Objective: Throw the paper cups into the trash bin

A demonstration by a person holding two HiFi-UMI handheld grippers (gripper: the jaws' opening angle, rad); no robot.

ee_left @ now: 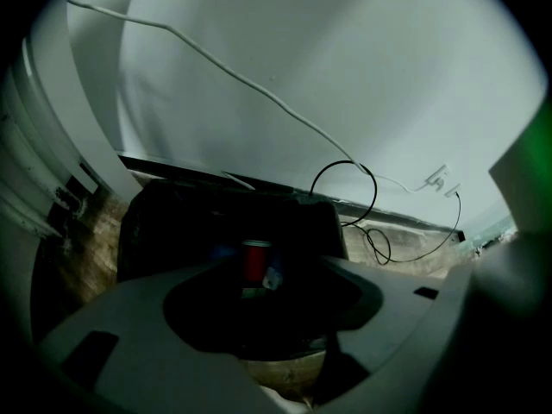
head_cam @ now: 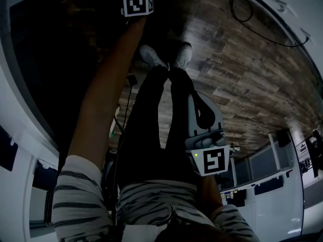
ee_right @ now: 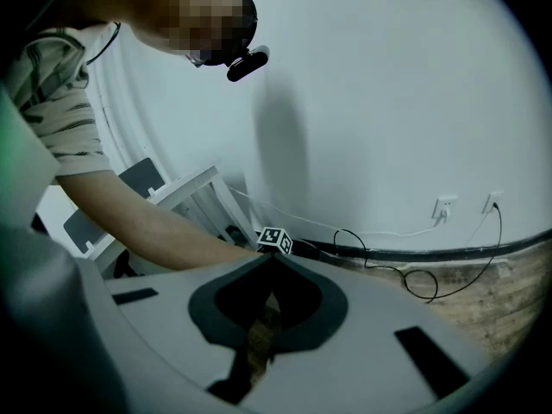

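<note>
Paper cup (ee_left: pixel 255 261) sits in the bin (ee_left: pixel 172 222) beyond the parted left tongs (ee_left: pixel 281 260)

left arm (head_cam: pixel 103 89) over dark trash bin (head_cam: pixel 55 49) | right hand-held gripper (head_cam: pixel 196 99) beside legs (head_cam: pixel 151 130) | wood floor (head_cam: pixel 242 69)

1. The trash bin (ee_left: pixel 172 222) stands on the floor (head_cam: pixel 242 74), with the wall (ee_left: pixel 345 76) behind it.
2. A paper cup (ee_left: pixel 255 260) sits inside the bin.
3. A cable (ee_left: pixel 343 161) lies right of the bin.
4. The left gripper (ee_left: pixel 280 283) hangs over the bin.

Darkness hides most contents inside the trash bin (ee_left: pixel 159 227).
</note>
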